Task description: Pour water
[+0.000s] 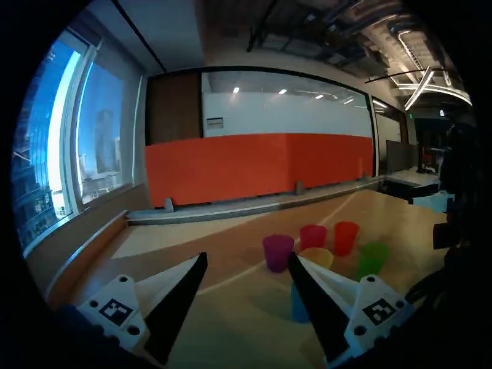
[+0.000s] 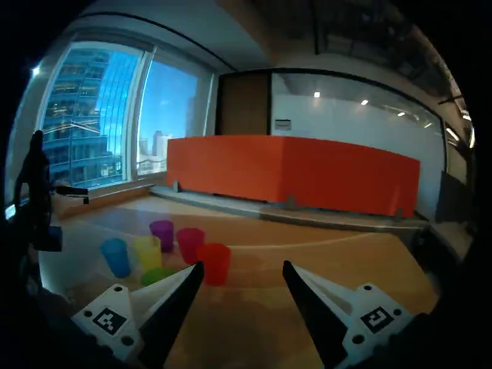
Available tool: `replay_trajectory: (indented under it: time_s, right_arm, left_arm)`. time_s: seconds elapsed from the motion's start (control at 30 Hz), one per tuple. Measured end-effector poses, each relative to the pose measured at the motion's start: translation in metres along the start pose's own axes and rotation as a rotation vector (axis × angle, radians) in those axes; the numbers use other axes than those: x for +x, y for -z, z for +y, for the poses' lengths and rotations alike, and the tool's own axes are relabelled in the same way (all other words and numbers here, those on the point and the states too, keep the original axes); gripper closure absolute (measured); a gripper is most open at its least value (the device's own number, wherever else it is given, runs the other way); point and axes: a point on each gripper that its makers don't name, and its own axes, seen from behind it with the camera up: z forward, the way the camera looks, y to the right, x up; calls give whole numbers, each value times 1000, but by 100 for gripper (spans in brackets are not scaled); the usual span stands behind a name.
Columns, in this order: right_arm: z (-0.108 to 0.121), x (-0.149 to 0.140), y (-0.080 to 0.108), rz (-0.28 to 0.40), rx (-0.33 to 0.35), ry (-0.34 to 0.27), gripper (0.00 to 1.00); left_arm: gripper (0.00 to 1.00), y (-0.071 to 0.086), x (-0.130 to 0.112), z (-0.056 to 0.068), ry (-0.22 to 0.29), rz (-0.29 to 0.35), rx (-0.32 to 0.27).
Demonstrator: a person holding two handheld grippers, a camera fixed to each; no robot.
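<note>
The left gripper (image 1: 246, 258) hangs above the wooden table (image 1: 246, 320) with its fingers spread wide and nothing between them. Six plastic cups stand clustered just ahead of it: a purple cup (image 1: 278, 252), a pink cup (image 1: 312, 236), a red cup (image 1: 345, 237), a green cup (image 1: 372, 258), a yellow cup (image 1: 318, 256) in the middle, and a blue cup (image 1: 296, 307) nearest, partly hidden behind one finger. The right gripper (image 2: 242, 265) is likewise wide apart and empty over the same table, the red cup just beyond its left finger, with an orange wall panel (image 2: 295, 166) and tall windows (image 2: 92, 141) behind.
</note>
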Motion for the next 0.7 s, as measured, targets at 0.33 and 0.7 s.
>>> replay_trajectory:
  time_s: [0.33, 0.7]
  right_arm:
    - [29, 11, 10, 106, -154, -65, 1]
    - [48, 28, 16, 203, -260, -104, 1]
  left_arm:
    - [3, 8, 19, -17, 66, 117, 96]
    - [3, 7, 22, -25, 81, 169, 171]
